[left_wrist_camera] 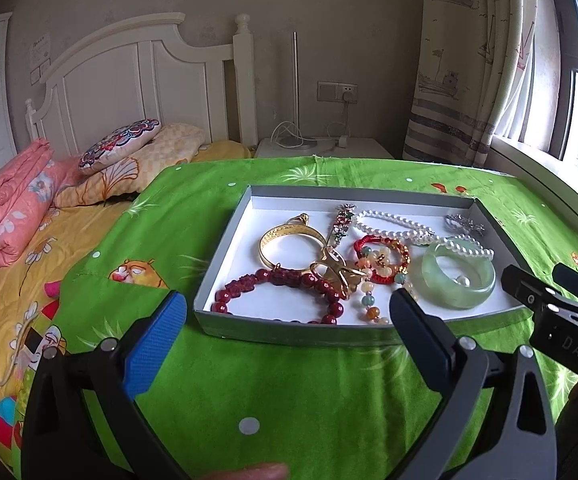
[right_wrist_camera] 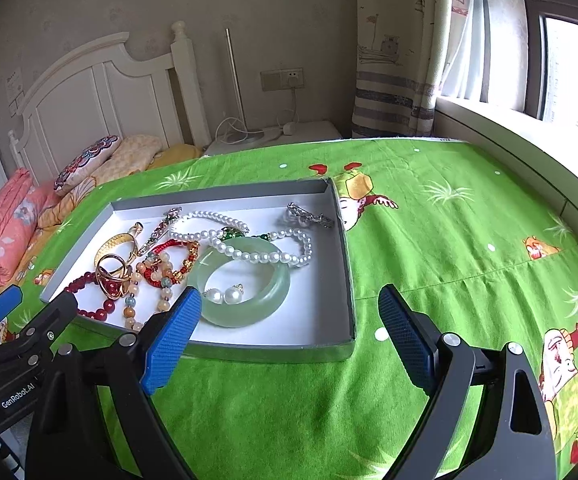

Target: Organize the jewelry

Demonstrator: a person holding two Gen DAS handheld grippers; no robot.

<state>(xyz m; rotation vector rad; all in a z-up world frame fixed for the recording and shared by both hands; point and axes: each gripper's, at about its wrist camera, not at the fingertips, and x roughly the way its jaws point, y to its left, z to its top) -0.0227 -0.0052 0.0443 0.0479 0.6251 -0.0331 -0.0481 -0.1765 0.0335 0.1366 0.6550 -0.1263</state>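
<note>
A shallow grey box [left_wrist_camera: 225,224] [right_wrist_camera: 345,280] with a white floor lies on a green cloth. It holds a green jade bangle [left_wrist_camera: 459,276] [right_wrist_camera: 245,280], a pearl necklace [left_wrist_camera: 393,228] [right_wrist_camera: 265,256], a gold bangle [left_wrist_camera: 289,246] [right_wrist_camera: 115,246], a dark red bead bracelet [left_wrist_camera: 281,280] [right_wrist_camera: 89,294], a red-and-gold bracelet [left_wrist_camera: 381,258] and a silver brooch [left_wrist_camera: 465,224] [right_wrist_camera: 309,216]. My left gripper [left_wrist_camera: 289,312] is open and empty at the box's near edge. My right gripper [right_wrist_camera: 289,312] is open and empty over the box's near right corner; it also shows in the left wrist view [left_wrist_camera: 537,280].
The green cartoon-print cloth [left_wrist_camera: 273,392] [right_wrist_camera: 449,248] covers the work surface. A bed with pink and yellow bedding [left_wrist_camera: 13,208] lies to the left. A white nightstand [left_wrist_camera: 321,148] stands behind. A curtain [left_wrist_camera: 469,60] and window sill [right_wrist_camera: 529,136] are at the right.
</note>
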